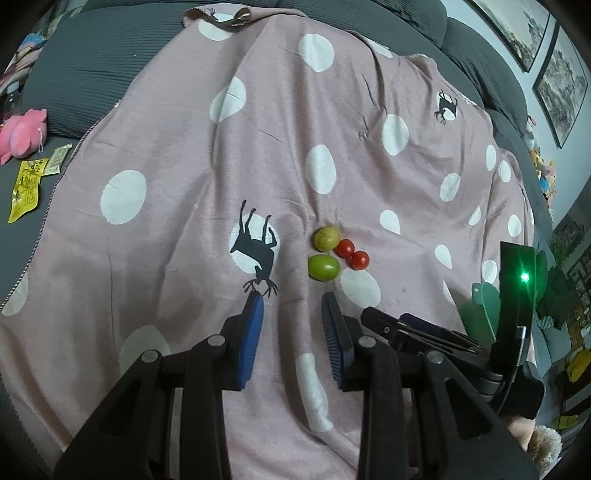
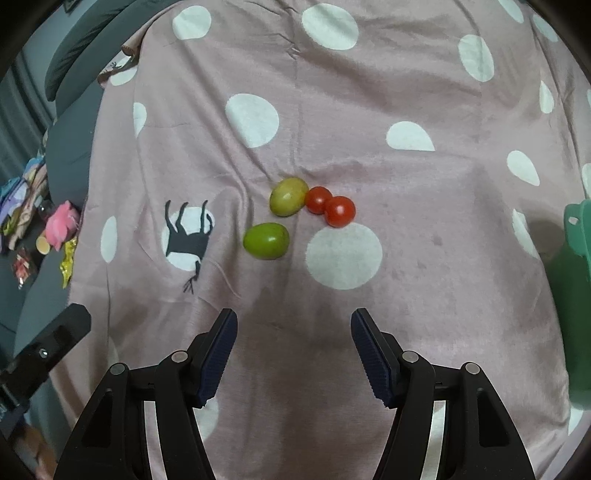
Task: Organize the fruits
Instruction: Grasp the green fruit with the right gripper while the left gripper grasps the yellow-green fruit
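Blanket (image 2: 369, 92): four fruits clustered. Green fruit (image 2: 266, 240) nearest, ahead-left of right gripper (image 2: 294, 328), spread wide, empty. Left gripper (image 1: 291, 302) narrower, empty.

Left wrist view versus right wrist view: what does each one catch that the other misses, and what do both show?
Only the left wrist view shows the framed pictures on the wall, the yellow wrapper lying flat on the grey sofa, and the right gripper's body with a lit green light.

Only the right wrist view shows the open right gripper from behind its own fingers.

Both show the pink dotted blanket, two green fruits and two touching red tomatoes, the green container at the right edge and the pink plush toy.
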`<action>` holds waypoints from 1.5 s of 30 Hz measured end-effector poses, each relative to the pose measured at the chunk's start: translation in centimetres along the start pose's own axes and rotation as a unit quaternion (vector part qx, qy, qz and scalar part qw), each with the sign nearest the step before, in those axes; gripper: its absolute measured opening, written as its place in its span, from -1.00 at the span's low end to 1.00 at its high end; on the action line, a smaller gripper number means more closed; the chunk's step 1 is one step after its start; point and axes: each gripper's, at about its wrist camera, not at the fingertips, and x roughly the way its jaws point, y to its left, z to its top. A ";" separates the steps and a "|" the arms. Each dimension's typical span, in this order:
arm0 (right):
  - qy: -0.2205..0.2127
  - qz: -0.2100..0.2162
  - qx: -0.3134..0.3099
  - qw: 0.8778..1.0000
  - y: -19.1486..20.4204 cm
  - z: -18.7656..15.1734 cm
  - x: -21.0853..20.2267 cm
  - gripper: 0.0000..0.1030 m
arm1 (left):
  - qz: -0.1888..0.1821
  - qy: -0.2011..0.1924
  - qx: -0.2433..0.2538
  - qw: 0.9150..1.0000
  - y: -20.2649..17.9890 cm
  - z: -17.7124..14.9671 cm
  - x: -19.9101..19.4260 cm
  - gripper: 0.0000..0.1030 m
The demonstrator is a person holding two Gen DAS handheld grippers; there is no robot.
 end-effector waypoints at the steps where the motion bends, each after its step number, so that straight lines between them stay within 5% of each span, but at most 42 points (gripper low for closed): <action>1: -0.001 -0.001 -0.002 1.000 0.0 0.0 0.0 0.29 | 0.002 0.000 -0.002 1.000 0.1 0.1 0.0 -0.40; 17: 0.042 0.048 0.038 0.997 1.7 4.4 4.9 0.28 | 0.039 0.007 -0.045 0.998 1.7 0.5 0.9 -0.40; 22: 0.054 0.049 0.042 0.996 2.4 5.1 7.0 0.06 | 0.045 0.006 -0.049 0.998 1.7 0.6 1.1 -0.40; 26: 0.050 -0.012 0.027 0.998 2.5 5.6 8.8 -0.04 | 0.056 0.005 -0.049 0.997 1.7 0.6 1.3 -0.40; 32: 0.043 0.021 0.036 0.998 1.9 5.9 10.1 -0.16 | 0.060 0.015 -0.044 0.997 1.4 0.6 2.2 -0.40; 38: 0.029 0.009 0.005 1.000 -0.5 4.5 7.0 -0.17 | 0.030 0.032 -0.017 0.999 -0.5 2.9 3.2 -0.40; 42: 0.042 -0.006 0.016 0.999 -4.6 2.0 3.4 -0.17 | -0.037 0.079 0.014 0.996 -3.3 5.6 7.7 -0.40; 45: 0.025 -0.012 0.042 0.999 -8.0 -0.1 0.3 -0.17 | -0.012 0.099 0.046 0.994 -5.3 6.5 11.4 -0.40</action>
